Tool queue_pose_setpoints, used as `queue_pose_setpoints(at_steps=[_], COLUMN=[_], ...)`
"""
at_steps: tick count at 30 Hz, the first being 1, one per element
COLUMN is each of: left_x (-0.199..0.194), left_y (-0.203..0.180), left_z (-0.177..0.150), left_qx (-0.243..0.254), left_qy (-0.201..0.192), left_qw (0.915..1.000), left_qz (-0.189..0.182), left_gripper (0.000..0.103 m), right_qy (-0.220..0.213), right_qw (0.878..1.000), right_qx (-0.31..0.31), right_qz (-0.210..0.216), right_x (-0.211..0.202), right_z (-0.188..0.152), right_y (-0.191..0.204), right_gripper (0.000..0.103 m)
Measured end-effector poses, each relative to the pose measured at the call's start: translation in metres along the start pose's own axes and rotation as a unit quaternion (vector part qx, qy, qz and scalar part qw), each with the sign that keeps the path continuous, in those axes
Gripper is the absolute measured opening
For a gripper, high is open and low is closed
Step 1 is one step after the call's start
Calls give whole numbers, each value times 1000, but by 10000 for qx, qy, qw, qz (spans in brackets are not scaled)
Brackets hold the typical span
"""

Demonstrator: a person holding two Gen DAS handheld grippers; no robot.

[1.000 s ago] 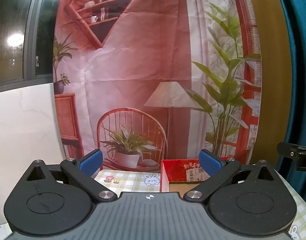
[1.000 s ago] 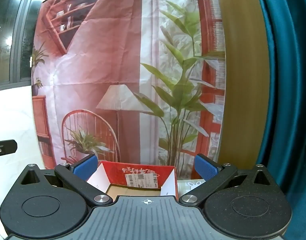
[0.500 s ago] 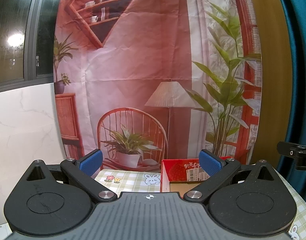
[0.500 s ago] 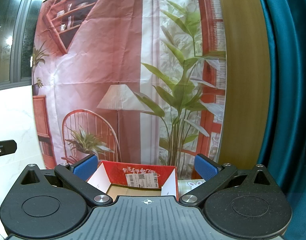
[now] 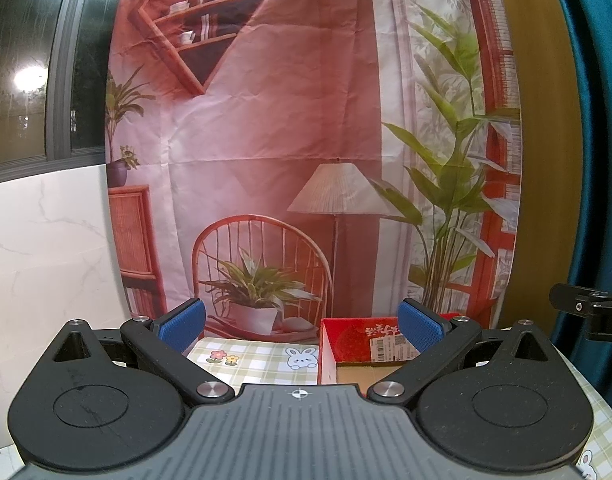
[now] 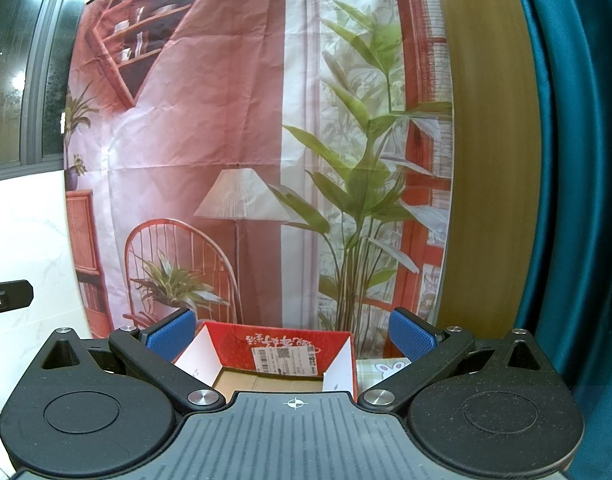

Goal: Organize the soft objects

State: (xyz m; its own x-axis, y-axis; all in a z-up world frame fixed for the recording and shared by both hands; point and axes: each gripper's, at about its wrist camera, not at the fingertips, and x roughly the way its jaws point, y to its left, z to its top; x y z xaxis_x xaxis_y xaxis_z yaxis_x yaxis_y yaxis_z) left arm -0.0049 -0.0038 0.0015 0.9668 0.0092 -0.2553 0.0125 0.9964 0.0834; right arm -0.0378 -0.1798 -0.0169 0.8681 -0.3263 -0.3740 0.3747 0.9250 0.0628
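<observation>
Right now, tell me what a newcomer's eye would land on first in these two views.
The big printed backdrop of a pink room with lamp, chair and plants fills the wall behind the table. Below it, an open red cardboard box sits on the checked tablecloth with bunny prints. The left hand-held gripper and the right hand-held gripper are both open and hold nothing.

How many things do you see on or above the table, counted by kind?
Grippers, jaws open, empty: 2 (left gripper, right gripper)
Red cardboard boxes, open: 1 (box)
Checked tablecloths with rabbit prints: 1 (tablecloth)
Soft objects in view: 0
Total: 4
</observation>
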Motion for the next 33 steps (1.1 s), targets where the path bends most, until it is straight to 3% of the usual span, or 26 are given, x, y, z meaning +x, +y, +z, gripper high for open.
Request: queue_pose_setpoints(at_steps=[33], left_x=[3], left_y=[-3], left_z=[-4], left_qx=[-15], left_qy=[56], left_qw=[10000], left_qz=[-70], left_gripper=[103], right_qy=[15], right_qw=[10000], right_qx=[10], right_qz=[8], right_x=[0], right_z=[0], right_y=[0], right_gripper=[103])
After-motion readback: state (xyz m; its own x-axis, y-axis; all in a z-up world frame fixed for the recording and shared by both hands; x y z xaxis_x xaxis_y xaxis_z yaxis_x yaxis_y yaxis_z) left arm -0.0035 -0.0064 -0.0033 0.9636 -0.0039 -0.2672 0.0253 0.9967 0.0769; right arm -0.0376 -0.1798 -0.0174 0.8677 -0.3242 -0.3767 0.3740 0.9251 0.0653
